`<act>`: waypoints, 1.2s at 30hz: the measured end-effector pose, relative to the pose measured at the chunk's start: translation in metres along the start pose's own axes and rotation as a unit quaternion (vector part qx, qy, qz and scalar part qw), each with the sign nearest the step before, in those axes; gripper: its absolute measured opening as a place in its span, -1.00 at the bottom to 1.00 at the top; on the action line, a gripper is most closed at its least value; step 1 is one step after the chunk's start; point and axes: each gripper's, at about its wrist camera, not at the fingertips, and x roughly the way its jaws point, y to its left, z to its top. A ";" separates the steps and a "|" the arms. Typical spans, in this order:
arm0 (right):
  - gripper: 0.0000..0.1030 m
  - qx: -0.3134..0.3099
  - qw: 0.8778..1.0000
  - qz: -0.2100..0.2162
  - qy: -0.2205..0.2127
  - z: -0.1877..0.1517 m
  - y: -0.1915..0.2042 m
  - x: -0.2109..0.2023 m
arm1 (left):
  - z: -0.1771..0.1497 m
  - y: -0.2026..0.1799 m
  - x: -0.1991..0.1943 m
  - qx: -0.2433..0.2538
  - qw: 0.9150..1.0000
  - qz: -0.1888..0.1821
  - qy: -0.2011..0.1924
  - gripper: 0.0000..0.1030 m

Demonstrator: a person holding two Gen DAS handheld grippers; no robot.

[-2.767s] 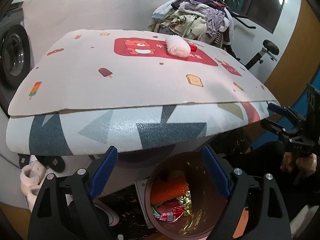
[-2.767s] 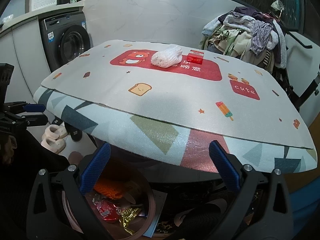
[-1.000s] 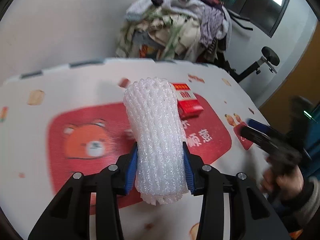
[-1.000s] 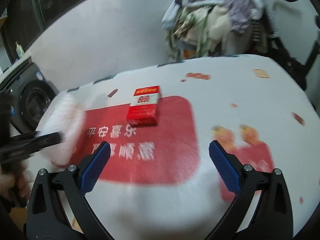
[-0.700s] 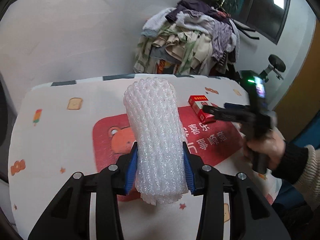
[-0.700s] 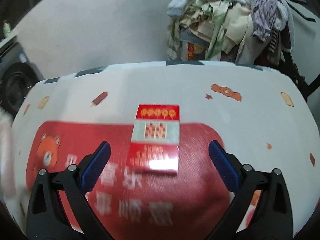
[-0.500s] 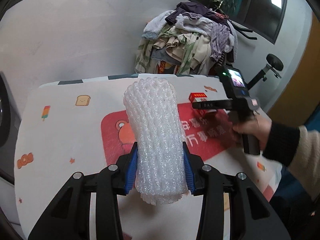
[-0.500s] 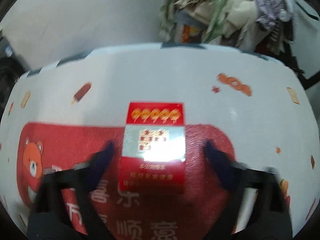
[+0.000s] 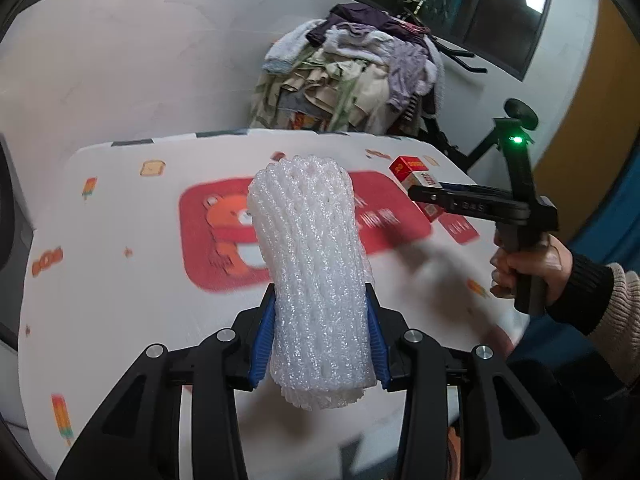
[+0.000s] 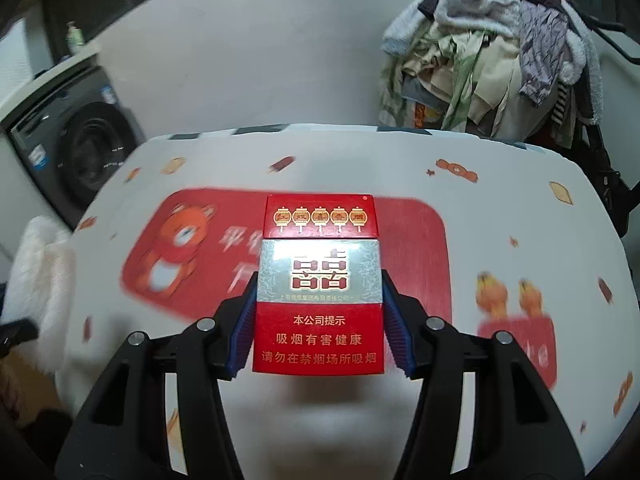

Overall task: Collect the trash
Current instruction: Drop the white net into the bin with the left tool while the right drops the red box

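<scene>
Both claws have left the bin and now carry trash above the surface (image 9: 120, 280). Left claw (image 9: 318, 344) is clamped partway on the foam net (image 9: 312, 264), held endwise for a clean drop. Right claw (image 10: 316, 324) has closed halfway onto the cigarette pack (image 10: 319, 292), pads flat on its sides. Binning remains.

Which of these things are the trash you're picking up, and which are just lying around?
Trash being collected:
- white foam net, held in the left hand-held gripper
- red cigarette box, held in the right hand-held gripper

Just lying about:
- pile of clothes behind the table
- washing machine
- cartoon table mat
</scene>
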 end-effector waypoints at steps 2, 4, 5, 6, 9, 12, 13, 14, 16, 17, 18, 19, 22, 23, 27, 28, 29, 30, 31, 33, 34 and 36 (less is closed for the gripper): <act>0.10 -0.004 1.000 0.012 -0.009 -0.022 0.010 -0.024 | -0.014 -0.012 -0.010 0.003 1.000 -0.004 0.003 -0.22; 0.10 -0.010 1.000 0.023 -0.016 -0.043 0.020 -0.044 | -0.030 -0.023 -0.021 0.009 1.000 -0.006 0.006 -0.22; 0.10 -0.014 0.999 0.027 -0.019 -0.051 0.025 -0.052 | -0.037 -0.027 -0.026 0.013 1.000 -0.006 0.007 -0.22; 0.10 -0.018 0.999 0.030 -0.023 -0.062 0.030 -0.062 | -0.044 -0.031 -0.030 0.016 1.000 -0.006 0.007 -0.22; 0.10 -0.027 0.998 0.038 -0.032 -0.092 0.045 -0.086 | -0.066 -0.046 -0.044 0.025 1.000 -0.007 0.011 -0.22; 0.10 -0.030 0.998 0.045 -0.037 -0.117 0.057 -0.104 | -0.088 -0.061 -0.054 0.042 0.999 -0.007 0.017 -0.22; 0.10 -0.030 0.998 0.048 -0.039 -0.126 0.060 -0.110 | -0.096 -0.066 -0.056 0.047 0.999 -0.008 0.020 -0.21; 0.10 -0.030 0.998 0.050 -0.039 -0.131 0.062 -0.113 | -0.103 -0.070 -0.058 0.052 0.998 -0.010 0.023 -0.21; 0.10 -0.030 0.997 0.054 -0.041 -0.145 0.066 -0.123 | -0.117 -0.078 -0.060 0.062 0.998 -0.011 0.030 -0.20; 0.10 -0.029 0.997 0.057 -0.042 -0.150 0.067 -0.126 | -0.127 -0.083 -0.061 0.069 0.997 -0.011 0.036 -0.20; 0.10 -0.029 0.997 0.057 -0.042 -0.154 0.068 -0.129 | -0.131 -0.085 -0.061 0.072 0.997 -0.012 0.039 -0.19; 0.10 -0.029 0.997 0.057 -0.044 -0.159 0.068 -0.132 | -0.139 -0.088 -0.061 0.076 0.996 -0.012 0.043 -0.18; 0.10 -0.028 0.997 0.062 -0.045 -0.172 0.069 -0.137 | -0.158 -0.096 -0.059 0.084 0.995 -0.013 0.057 -0.18; 0.10 -0.028 0.997 0.063 -0.045 -0.178 0.070 -0.140 | -0.164 -0.098 -0.058 0.083 0.994 -0.014 0.062 -0.18; 0.10 -0.028 0.996 0.062 -0.051 -0.196 0.070 -0.151 | -0.181 -0.104 -0.052 0.083 0.993 -0.021 0.077 -0.18; 0.10 -0.026 0.996 0.064 -0.054 -0.200 0.069 -0.154 | -0.183 -0.106 -0.050 0.085 0.993 -0.022 0.080 -0.18; 0.10 -0.024 0.996 0.065 -0.055 -0.203 0.068 -0.156 | -0.186 -0.109 -0.047 0.090 0.992 -0.023 0.085 -0.17; 0.10 -0.021 0.996 0.067 -0.057 -0.207 0.067 -0.159 | -0.188 -0.112 -0.045 0.094 0.991 -0.024 0.089 -0.17; 0.10 -0.018 0.996 0.068 -0.057 -0.210 0.065 -0.162 | -0.192 -0.116 -0.043 0.101 0.990 -0.026 0.095 -0.15; 0.10 -0.012 0.996 0.070 -0.057 -0.214 0.062 -0.165 | -0.200 -0.123 -0.037 0.112 0.988 -0.028 0.105 -0.13; 0.10 -0.010 0.996 0.071 -0.059 -0.215 0.060 -0.167 | -0.204 -0.126 -0.033 0.117 0.987 -0.029 0.111 -0.10; 0.10 -0.004 0.996 0.071 -0.063 -0.216 0.056 -0.171 | -0.211 -0.130 -0.025 0.125 0.984 -0.026 0.123 -0.06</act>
